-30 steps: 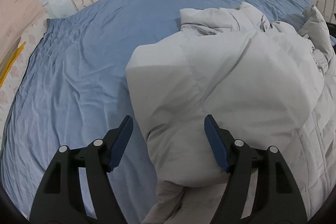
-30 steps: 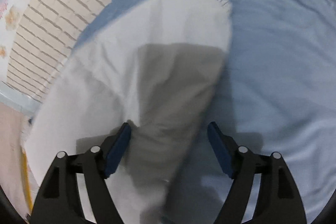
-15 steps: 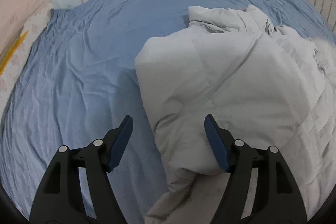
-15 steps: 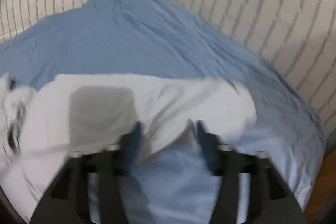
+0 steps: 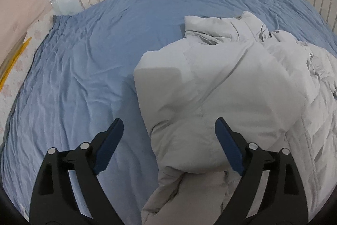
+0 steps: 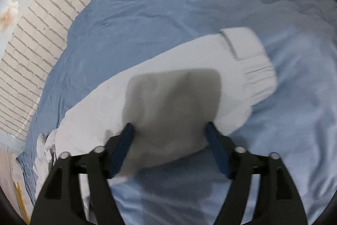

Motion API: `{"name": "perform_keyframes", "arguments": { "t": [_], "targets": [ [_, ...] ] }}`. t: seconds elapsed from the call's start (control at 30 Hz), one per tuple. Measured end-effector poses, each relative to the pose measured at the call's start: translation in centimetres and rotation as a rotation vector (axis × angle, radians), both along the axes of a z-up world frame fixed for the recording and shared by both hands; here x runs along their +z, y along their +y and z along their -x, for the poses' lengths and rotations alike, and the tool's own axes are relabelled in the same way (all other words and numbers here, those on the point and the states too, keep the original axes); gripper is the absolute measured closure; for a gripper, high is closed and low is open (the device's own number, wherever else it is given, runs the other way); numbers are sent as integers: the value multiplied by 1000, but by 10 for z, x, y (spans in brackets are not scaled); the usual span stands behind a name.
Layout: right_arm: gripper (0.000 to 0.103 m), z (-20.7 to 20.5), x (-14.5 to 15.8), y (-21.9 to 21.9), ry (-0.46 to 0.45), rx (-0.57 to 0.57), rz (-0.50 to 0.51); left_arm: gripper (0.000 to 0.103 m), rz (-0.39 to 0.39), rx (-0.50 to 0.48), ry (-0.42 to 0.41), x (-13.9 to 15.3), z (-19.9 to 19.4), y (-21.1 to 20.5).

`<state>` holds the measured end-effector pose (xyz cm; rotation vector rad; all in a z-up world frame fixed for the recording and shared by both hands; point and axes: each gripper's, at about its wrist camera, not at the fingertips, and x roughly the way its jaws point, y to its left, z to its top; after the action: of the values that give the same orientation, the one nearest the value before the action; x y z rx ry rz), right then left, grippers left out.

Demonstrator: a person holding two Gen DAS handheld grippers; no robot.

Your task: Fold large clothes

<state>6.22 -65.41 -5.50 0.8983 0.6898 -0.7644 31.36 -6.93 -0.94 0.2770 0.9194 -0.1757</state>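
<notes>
Both tools are spreading wider now! The right tool has swung across the bed, and the jacket sleeve now runs toward the upper right of its frame, cuff showing; blurred, so contact is unclear. The left tool gapes wider over the jacket.

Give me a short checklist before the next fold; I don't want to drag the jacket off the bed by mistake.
1. Left gripper free of cloth: ok; its jaws are opening and the pads press on nothing, though the folded jacket bulges between them.
2. Right gripper free of the sleeve: cannot tell; its jaws are opening with the sleeve between them, but the picture is blurred.
3. Sleeve laid out straight, cuff visible: ok.
4. Jacket body lying flat: not ok; it is bunched and puffy near the collar.
5. Blue sheet room to the left of the jacket: ok.
</notes>
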Motion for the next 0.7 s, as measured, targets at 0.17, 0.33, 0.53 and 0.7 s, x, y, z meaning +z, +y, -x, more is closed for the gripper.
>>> {"name": "perform_keyframes", "arguments": {
  "t": [0.17,0.33,0.53,0.7],
  "targets": [
    [7,-38,-18,8,108,78,29,15,0,-12,-8,2,3,2],
    [69,-69,-10,18,110,162,81,15,1,2,-2,5,2,9],
    [83,-95,39,47,19,300,129,17,10,15,-11,16,-2,16],
    [83,-144,55,99,52,503,164,17,15,26,-16,25,-6,24]
  ]
}}
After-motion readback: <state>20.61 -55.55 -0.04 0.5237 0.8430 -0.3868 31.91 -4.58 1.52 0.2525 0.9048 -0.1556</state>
